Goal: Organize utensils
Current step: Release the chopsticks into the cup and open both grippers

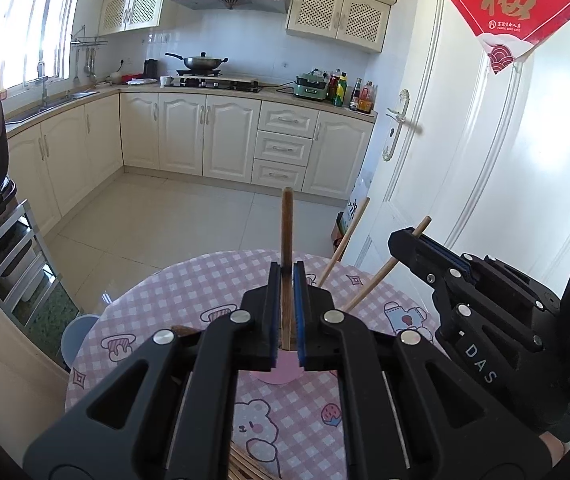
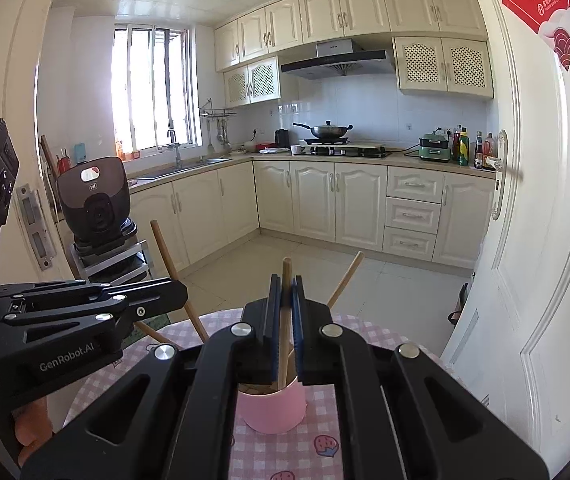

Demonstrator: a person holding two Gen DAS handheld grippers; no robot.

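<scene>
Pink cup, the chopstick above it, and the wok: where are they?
pink cup (image 2: 273, 410), right wrist view, front wall
chopstick (image 2: 285, 336), right wrist view, mid shaft
wok (image 2: 327, 131), right wrist view, lid

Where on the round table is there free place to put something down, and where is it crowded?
Bare tablecloth lies in front of the pink cup and along the far rim. It is crowded at the cup: both grippers, left and right, hold chopsticks there. More chopsticks lie at the near edge.

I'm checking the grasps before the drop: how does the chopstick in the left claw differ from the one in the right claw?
The left claw holds a dark brown chopstick; the right claw holds a pale one. The dark one looks thicker. Both stand nearly upright over the pink cup, each clamped in shut jaws.
</scene>
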